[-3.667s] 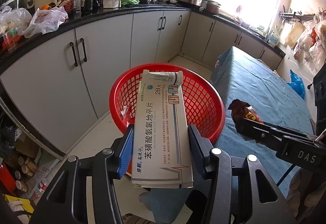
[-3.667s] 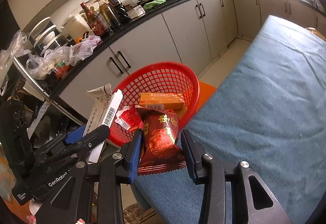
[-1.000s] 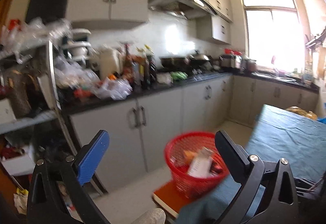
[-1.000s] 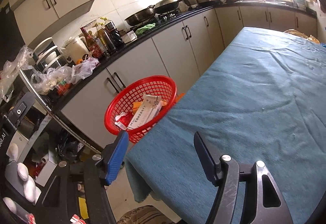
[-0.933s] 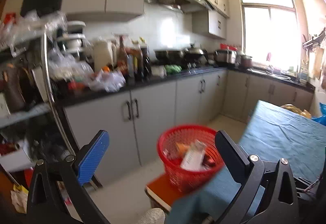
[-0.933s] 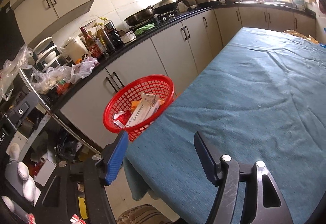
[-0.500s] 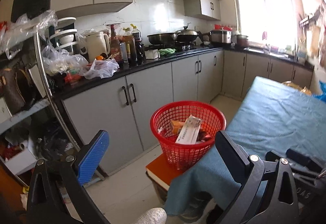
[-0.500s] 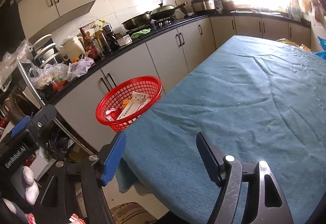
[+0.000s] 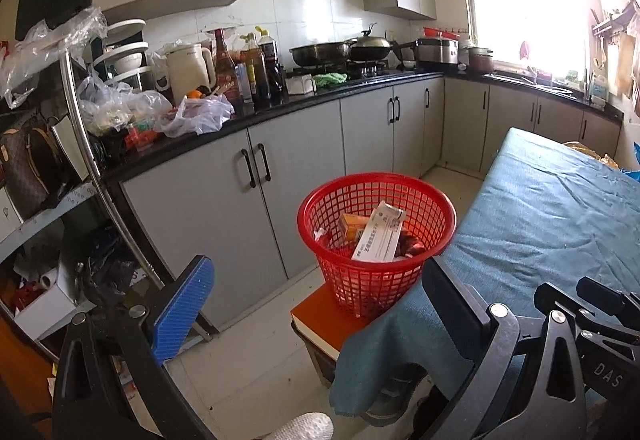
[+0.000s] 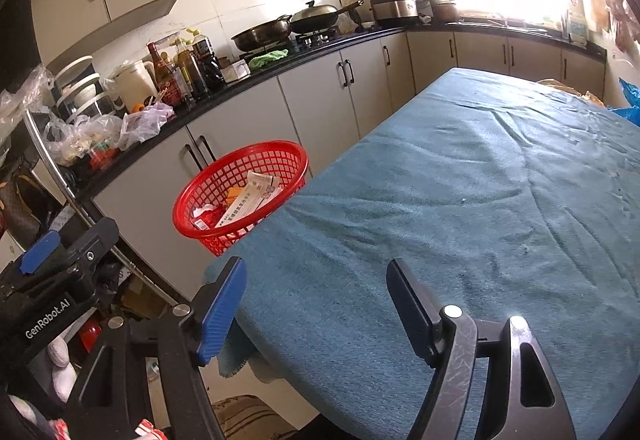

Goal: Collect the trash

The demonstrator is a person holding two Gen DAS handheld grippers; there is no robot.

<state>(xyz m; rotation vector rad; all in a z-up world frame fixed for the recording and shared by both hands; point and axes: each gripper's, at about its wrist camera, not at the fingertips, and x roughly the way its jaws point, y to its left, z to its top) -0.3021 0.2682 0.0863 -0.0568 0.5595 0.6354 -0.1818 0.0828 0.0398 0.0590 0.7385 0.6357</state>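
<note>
Looks pretty much done: the trash (white box (image 9: 378,236), orange carton (image 9: 352,226), red wrapper (image 10: 208,217)) sits in the red basket (image 9: 376,191). My left gripper (image 9: 316,300) and right gripper (image 10: 316,304) are both spread wide, holding nothing. The blue table (image 10: 460,199) looks bare.

Basket (image 9: 376,195) on stool (image 9: 320,320) at 12 o'clock in left view, touching table (image 9: 560,207) edge at 3. Box (image 9: 380,232) leans inside, atop other trash. Cabinets (image 9: 280,175) behind basket, 10–1 o'clock; counter w/ bottles (image 9: 244,67) above.
</note>
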